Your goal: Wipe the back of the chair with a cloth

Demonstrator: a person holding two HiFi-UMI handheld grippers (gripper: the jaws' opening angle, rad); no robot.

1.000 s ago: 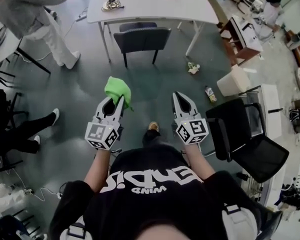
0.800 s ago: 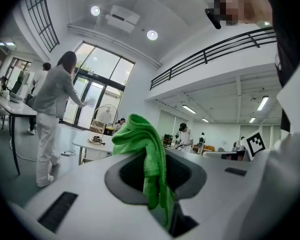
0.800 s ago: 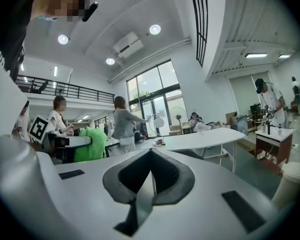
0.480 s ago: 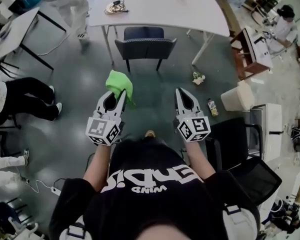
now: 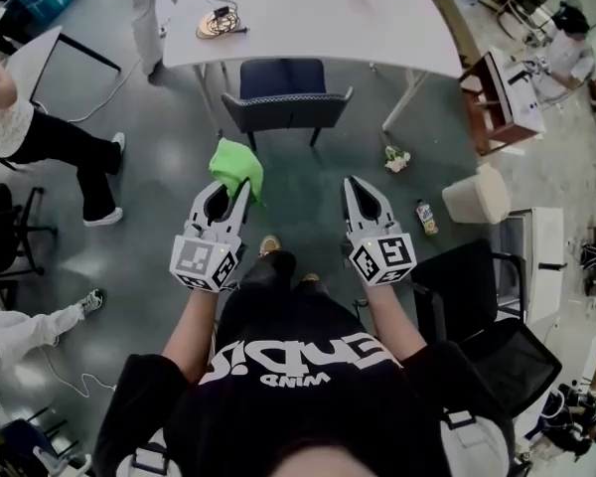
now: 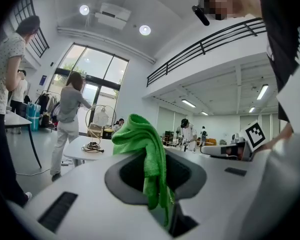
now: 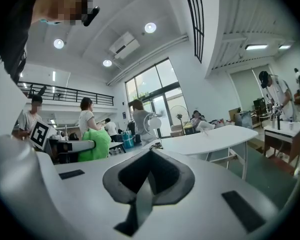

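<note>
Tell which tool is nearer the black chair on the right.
Right. The right tool sits just left of the black chair; the left tool, gripping the green cloth, is farther left.

Bright, even daylight from tall windows [image 6: 90, 79] and round ceiling lamps [image 7: 150, 27]; gripper views bulge fisheye-wise, with dark vignetted corners.

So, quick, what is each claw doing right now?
Left claw: closed on the green cloth.
Right claw: closed, holding nothing.
</note>
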